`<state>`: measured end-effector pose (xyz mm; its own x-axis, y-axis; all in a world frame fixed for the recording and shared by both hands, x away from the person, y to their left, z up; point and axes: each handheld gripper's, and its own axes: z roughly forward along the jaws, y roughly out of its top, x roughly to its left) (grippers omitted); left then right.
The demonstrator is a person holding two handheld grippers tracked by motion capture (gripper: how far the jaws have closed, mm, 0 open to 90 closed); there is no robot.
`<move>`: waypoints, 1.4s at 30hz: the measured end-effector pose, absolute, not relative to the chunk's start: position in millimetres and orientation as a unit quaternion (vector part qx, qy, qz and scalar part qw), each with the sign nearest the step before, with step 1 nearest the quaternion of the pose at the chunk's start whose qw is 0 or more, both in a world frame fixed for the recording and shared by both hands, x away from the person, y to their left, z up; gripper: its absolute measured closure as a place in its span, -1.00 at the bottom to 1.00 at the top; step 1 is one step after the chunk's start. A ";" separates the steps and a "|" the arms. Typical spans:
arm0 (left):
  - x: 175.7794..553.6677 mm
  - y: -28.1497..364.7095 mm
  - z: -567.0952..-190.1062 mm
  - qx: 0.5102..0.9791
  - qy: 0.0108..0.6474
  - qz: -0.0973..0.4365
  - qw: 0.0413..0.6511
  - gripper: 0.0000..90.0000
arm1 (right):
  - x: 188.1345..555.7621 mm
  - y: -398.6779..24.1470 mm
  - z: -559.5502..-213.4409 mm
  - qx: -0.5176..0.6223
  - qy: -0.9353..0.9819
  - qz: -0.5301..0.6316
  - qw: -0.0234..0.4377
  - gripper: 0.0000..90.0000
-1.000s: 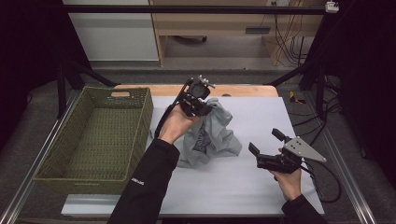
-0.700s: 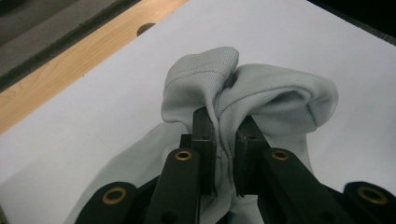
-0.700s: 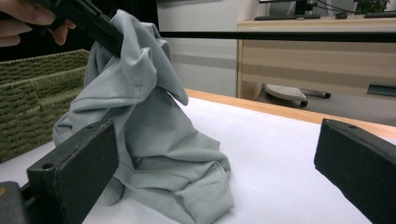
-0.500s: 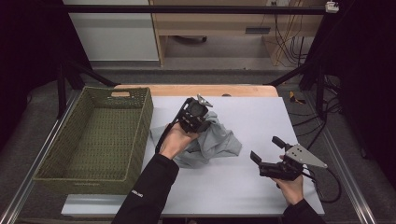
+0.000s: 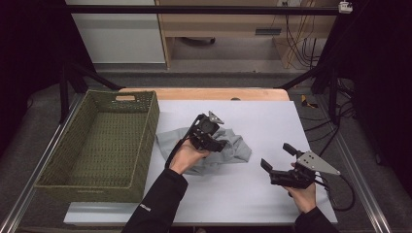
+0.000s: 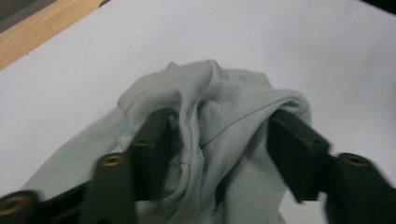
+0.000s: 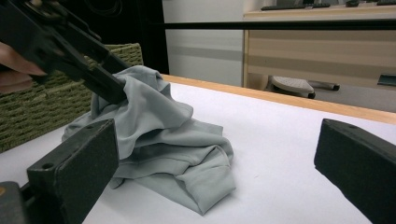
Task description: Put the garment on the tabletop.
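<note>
White worktop (image 5: 272,121) carries a crumpled pale grey-green cotton garment (image 5: 233,150) near its middle, beside a green woven basket (image 5: 121,141). Left hand-held gripper (image 6: 219,140) has just been opening; its jaws stand apart with a bunched fold between them. Right hand-held gripper (image 5: 277,158) hovers wide open, well apart.

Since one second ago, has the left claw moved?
Yes. The left claw has come down and toward the person, away from the table's wooden edge; its jaws have just been opening, with the cloth between them.
</note>
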<state>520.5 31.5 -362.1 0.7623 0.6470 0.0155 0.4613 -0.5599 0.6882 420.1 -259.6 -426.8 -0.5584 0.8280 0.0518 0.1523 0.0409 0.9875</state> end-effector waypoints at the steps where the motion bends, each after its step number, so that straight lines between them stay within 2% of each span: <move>1: 517.2 33.4 -358.1 0.869 0.318 0.142 0.352 -0.26 | 419.6 -259.6 -426.5 0.373 0.660 0.586 0.286 -0.99; 4: 508.9 41.1 -346.6 0.858 0.316 0.152 0.376 -0.51 | 419.1 -259.9 -425.5 0.379 0.656 0.587 0.285 -0.99; 10: 495.9 59.9 -330.6 0.826 0.323 0.152 0.437 -0.77 | 419.5 -261.4 -424.7 0.382 0.655 0.585 0.288 -0.99; 16: 481.2 82.3 -335.7 0.794 0.321 0.163 0.490 -0.84 | 420.5 -262.1 -424.9 0.380 0.654 0.588 0.286 -0.99; 21: 468.0 103.1 -353.0 0.767 0.325 0.156 0.531 -0.89 | 420.5 -262.4 -425.0 0.379 0.656 0.587 0.285 -0.99; 26: 450.1 118.9 -370.5 0.742 0.321 0.175 0.562 -0.90 | 420.9 -263.4 -425.1 0.385 0.651 0.588 0.286 -0.99; 37: 429.0 148.0 -393.3 0.708 0.341 0.211 0.582 -0.93 | 421.0 -265.6 -428.4 0.381 0.654 0.589 0.282 -0.99; 42: 425.0 160.1 -402.0 0.704 0.348 0.212 0.582 -0.92 | 420.3 -267.8 -428.8 0.378 0.655 0.592 0.280 -0.99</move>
<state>425.0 160.1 -402.0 0.6690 0.7355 -0.1071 0.2427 -0.0799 0.9668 420.3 -267.8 -428.8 -0.5579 0.8260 0.0804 0.1633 0.0142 0.9865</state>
